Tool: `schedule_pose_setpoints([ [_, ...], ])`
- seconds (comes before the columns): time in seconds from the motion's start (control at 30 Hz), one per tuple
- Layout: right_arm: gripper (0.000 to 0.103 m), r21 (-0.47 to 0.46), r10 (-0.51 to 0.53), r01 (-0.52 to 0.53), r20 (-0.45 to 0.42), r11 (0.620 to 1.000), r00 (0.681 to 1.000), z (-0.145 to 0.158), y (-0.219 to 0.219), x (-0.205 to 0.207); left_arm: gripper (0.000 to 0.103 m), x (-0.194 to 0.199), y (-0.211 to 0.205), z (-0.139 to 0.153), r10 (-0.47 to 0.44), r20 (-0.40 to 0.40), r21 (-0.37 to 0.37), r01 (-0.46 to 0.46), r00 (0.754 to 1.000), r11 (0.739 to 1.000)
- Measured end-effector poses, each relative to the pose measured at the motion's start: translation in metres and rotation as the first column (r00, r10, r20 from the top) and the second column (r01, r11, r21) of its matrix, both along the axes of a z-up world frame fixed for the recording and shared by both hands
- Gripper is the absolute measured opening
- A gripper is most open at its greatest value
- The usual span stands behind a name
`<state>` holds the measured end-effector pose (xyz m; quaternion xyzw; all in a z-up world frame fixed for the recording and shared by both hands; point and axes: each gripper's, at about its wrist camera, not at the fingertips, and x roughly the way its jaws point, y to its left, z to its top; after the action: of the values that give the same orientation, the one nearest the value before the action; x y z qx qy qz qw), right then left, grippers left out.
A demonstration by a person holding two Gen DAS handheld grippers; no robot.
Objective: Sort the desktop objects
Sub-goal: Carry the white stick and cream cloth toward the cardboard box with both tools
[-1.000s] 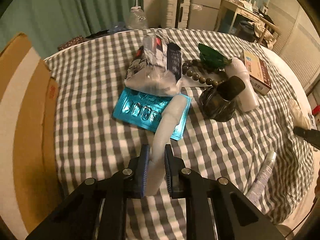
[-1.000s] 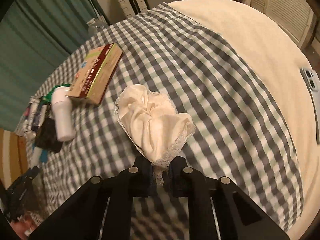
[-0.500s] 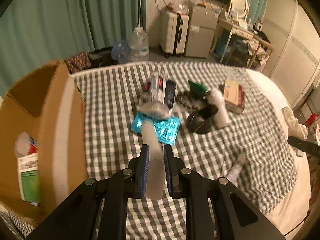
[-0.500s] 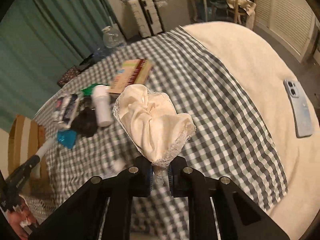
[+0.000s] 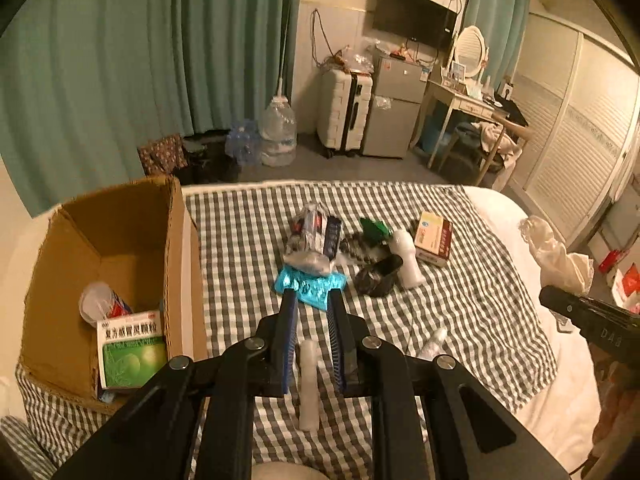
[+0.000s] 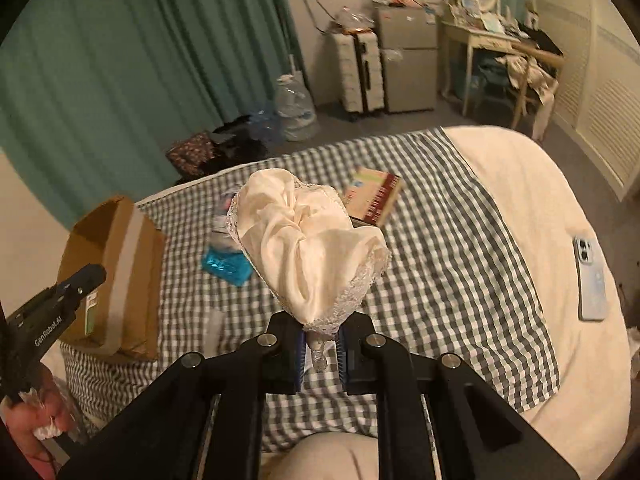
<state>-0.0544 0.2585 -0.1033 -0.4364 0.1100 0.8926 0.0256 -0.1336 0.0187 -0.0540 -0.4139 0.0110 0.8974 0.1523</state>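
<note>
Checked cloth (image 5: 248, 240) is covering the near part of a cream bed, and both grippers are hanging above it. The left gripper (image 5: 314, 300) is pointing down with its jaws a narrow way apart; a white tube (image 5: 309, 384) is showing in the gap (whether the pads are pressing on it I cannot tell). The right gripper (image 6: 320, 332) is pinching the lace edge of a cream cloth (image 6: 304, 240), which is bunching up above its jaws. A second tube (image 5: 434, 344) is lying on the checks nearby. Left of it, an open carton (image 5: 176, 264) is holding a green box (image 5: 132, 352). Farther on, a blue packet (image 5: 310, 286), black pouch (image 5: 376, 276), white bottle (image 5: 404, 256) and red box (image 5: 434, 238) are sitting in a cluster. Green curtains (image 5: 120, 80) are hanging behind.
</note>
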Motion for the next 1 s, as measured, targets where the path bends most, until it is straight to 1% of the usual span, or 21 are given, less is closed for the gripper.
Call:
schedule_pose_setpoints([
  [0.07,0.012,0.0,0.011,-0.011,-0.001,1.0,1.0,-0.001,-0.007,0.0,0.023,-0.002,0.0,-0.015,-0.015,0.056,0.003,0.015,0.998,1.0],
  [0.1,0.012,-0.006,0.017,-0.017,0.002,1.0,1.0,-0.003,-0.01,-0.001,0.035,-0.002,0.001,-0.02,-0.014,0.067,-0.003,0.014,0.998,1.0],
  [0.13,0.012,-0.009,0.021,-0.021,0.005,1.0,1.0,-0.005,-0.012,0.0,0.051,-0.003,0.003,-0.029,-0.011,0.08,-0.011,0.012,0.997,1.0],
  [0.17,0.012,-0.013,0.026,-0.026,0.009,1.0,1.0,-0.008,-0.013,0.0,0.057,-0.003,0.005,-0.039,-0.015,0.094,-0.011,0.016,0.995,1.0],
  [0.2,0.012,-0.013,0.03,-0.03,0.016,0.999,0.999,-0.011,-0.015,-0.002,0.059,-0.003,0.008,-0.048,-0.019,0.102,-0.009,0.02,0.995,1.0],
  [0.23,0.012,-0.012,0.034,-0.034,0.023,0.999,0.999,-0.014,-0.017,-0.003,0.06,-0.004,0.012,-0.059,-0.025,0.115,-0.012,0.027,0.993,1.0],
  [0.33,0.012,-0.014,0.041,-0.041,0.045,0.999,0.998,-0.026,-0.016,-0.008,0.061,-0.009,0.026,-0.095,-0.033,0.169,-0.054,0.043,0.985,0.998],
  [0.47,0.012,-0.025,0.038,-0.036,0.072,0.999,0.997,-0.042,-0.011,-0.016,0.061,-0.019,0.039,-0.142,0.012,0.243,-0.127,0.019,0.97,0.992],
  [0.53,0.012,-0.032,0.038,-0.035,0.083,0.999,0.996,-0.05,-0.008,-0.02,0.061,-0.025,0.043,-0.16,0.018,0.279,-0.135,0.021,0.96,0.991],
  [0.6,0.013,-0.046,0.038,-0.034,0.096,0.998,0.995,-0.061,-0.003,-0.026,0.061,-0.03,0.043,-0.177,0.036,0.302,-0.162,0.014,0.953,0.987],
  [0.7,0.014,-0.068,0.023,-0.015,0.114,0.998,0.993,-0.076,0.007,-0.037,0.061,-0.042,0.042,-0.196,0.063,0.372,-0.162,-0.002,0.926,0.987],
  [0.73,0.014,-0.076,0.018,-0.009,0.12,0.997,0.993,-0.081,0.009,-0.041,0.06,-0.046,0.041,-0.202,0.078,0.391,-0.171,-0.01,0.917,0.985],
  [0.77,0.014,-0.081,0.015,-0.005,0.125,0.997,0.992,-0.085,0.011,-0.043,0.056,-0.05,0.04,-0.208,0.087,0.417,-0.172,-0.016,0.905,0.985],
  [0.8,0.014,-0.085,0.012,-0.001,0.128,0.996,0.992,-0.089,0.013,-0.046,0.027,-0.052,0.039,-0.211,0.083,0.436,-0.163,-0.012,0.896,0.987],
  [0.83,0.014,-0.093,0.009,0.004,0.131,0.996,0.991,-0.093,0.014,-0.049,0.013,-0.053,0.04,-0.215,0.069,0.453,-0.163,0.007,0.889,0.987],
  [0.87,0.014,-0.1,0.005,0.008,0.133,0.995,0.991,-0.095,0.016,-0.051,0.013,-0.052,0.041,-0.214,0.06,0.451,-0.166,0.017,0.891,0.986],
  [0.9,0.014,-0.107,0.002,0.013,0.136,0.994,0.991,-0.098,0.017,-0.052,0.01,-0.051,0.042,-0.213,0.045,0.446,-0.167,0.033,0.894,0.985],
  [0.93,0.014,-0.11,0.001,0.015,0.141,0.994,0.99,-0.101,0.017,-0.053,0.009,-0.048,0.043,-0.211,0.028,0.44,-0.164,0.05,0.897,0.985],
  [1.0,0.014,-0.112,-0.001,0.017,0.146,0.994,0.989,-0.103,0.017,-0.053,0.008,-0.043,0.041,-0.205,0.013,0.427,-0.144,0.054,0.904,0.988],
])
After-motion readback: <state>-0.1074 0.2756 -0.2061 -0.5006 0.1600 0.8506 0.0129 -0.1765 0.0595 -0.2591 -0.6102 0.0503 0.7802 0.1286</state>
